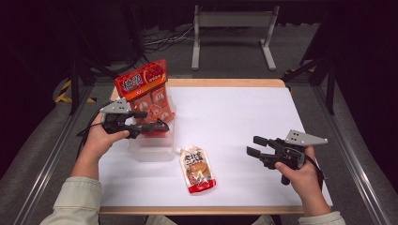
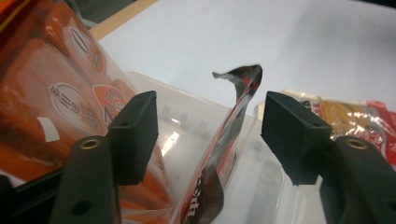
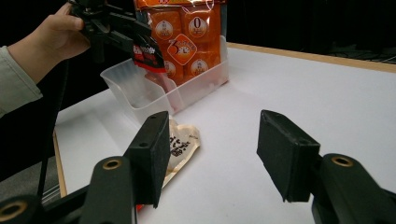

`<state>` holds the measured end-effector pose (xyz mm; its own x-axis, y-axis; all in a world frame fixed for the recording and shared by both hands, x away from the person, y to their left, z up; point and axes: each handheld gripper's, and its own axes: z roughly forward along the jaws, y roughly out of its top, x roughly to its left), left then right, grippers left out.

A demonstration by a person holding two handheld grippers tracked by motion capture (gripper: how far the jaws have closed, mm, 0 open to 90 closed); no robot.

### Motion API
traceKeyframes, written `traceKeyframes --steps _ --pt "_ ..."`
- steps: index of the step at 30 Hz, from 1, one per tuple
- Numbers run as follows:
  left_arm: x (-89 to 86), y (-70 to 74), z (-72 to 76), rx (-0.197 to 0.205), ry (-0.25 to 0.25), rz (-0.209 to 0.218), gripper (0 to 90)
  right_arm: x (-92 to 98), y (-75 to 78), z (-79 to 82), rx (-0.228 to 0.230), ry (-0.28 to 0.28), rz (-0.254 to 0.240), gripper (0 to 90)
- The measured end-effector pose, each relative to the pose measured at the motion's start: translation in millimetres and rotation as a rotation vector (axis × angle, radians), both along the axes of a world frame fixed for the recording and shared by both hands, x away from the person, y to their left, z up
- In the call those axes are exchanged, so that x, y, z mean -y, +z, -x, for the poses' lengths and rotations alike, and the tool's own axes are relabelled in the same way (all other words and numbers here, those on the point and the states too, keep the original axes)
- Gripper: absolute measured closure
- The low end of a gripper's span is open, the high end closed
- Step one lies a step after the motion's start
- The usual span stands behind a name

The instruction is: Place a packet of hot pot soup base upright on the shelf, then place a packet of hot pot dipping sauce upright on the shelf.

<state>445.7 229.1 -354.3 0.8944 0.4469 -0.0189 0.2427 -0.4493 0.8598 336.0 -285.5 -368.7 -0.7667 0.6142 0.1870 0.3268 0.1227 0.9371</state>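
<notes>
The clear plastic bin is sitting on the white table, and everything here is placed against it. The left gripper is hovering directly over the bin, its body lying roughly level and pointing across the bin's opening, with the left hand wrapped around its grip from the bin's left side and the forearm running back toward the near table edge. Its jaws are standing apart, with a gap on both sides of the small red sachet, which is standing upright on edge inside the bin between them; neither pad is pressing on it. In the right gripper view the sachet is showing just below the left gripper's tips, above the bin's near end.

Behind the sachet, at the bin's far end, a large orange multipack bag is standing upright and leaning back a little.

A spouted pouch is lying flat on the table just beside the bin's near right corner.

The right gripper is resting well to the right of the bin, held level in the right hand, pointing back toward the bin, its jaws spread wide with nothing between them.
</notes>
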Motion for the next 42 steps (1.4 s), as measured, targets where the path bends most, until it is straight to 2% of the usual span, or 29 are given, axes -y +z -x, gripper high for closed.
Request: traceKeyframes --steps 4,8,10,13,16,18,22,24,25,27,30,34,42 --pt "-3.4 5.2 7.5 0.036 0.03 0.046 24.7 -2.6 -0.5 -1.4 0.003 0.004 0.001 43.4" --pt "-6.5 13.8 18.2 0.064 0.042 0.151 18.2 -5.1 -0.3 -2.7 0.007 0.007 0.002 42.1" --pt "-6.2 17.3 23.3 0.076 0.043 0.164 17.7 -6.1 -0.4 -3.6 0.011 0.009 0.001 41.5" --pt "-4.1 21.0 30.6 0.087 0.06 0.153 16.8 -7.1 -0.7 -4.6 0.011 0.007 0.004 40.6" --pt "-1.0 24.2 43.4 0.079 0.151 0.15 17.5 -7.7 -1.8 -5.3 0.016 0.006 0.01 39.3" --pt "2.0 23.7 54.9 0.073 0.19 0.147 17.9 -7.5 -1.7 -5.0 0.018 0.0 0.014 38.8" --pt "9.9 18.6 73.2 0.068 0.188 0.13 17.9 -6.3 -0.3 -4.9 0.027 -0.007 0.009 37.8" --pt "13.9 16.0 78.0 0.058 0.184 0.135 17.9 -6.3 -0.2 -5.1 0.03 -0.011 0.012 37.7" --pt "16.3 15.3 80.3 0.042 0.177 0.12 17.8 -6.6 -0.2 -5.5 0.035 -0.012 0.014 37.5" --pt "22.0 14.3 86.5 0.051 0.186 0.114 17.8 -7.2 -0.2 -4.9 0.04 -0.015 0.02 37.1" --pt "31.0 12.6 93.7 0.032 0.172 0.11 17.9 -7.5 -0.1 -4.7 0.046 -0.016 0.032 36.8" --pt "37.4 12.3 98.8 0.022 0.143 0.088 17.7 -8.9 0.5 -5.5 0.052 -0.016 0.036 36.4" --pt "36.6 7.0 103.8 -0.017 0.141 0.085 17.6 -14.3 0.6 -8.5 0.058 -0.006 0.03 33.8"
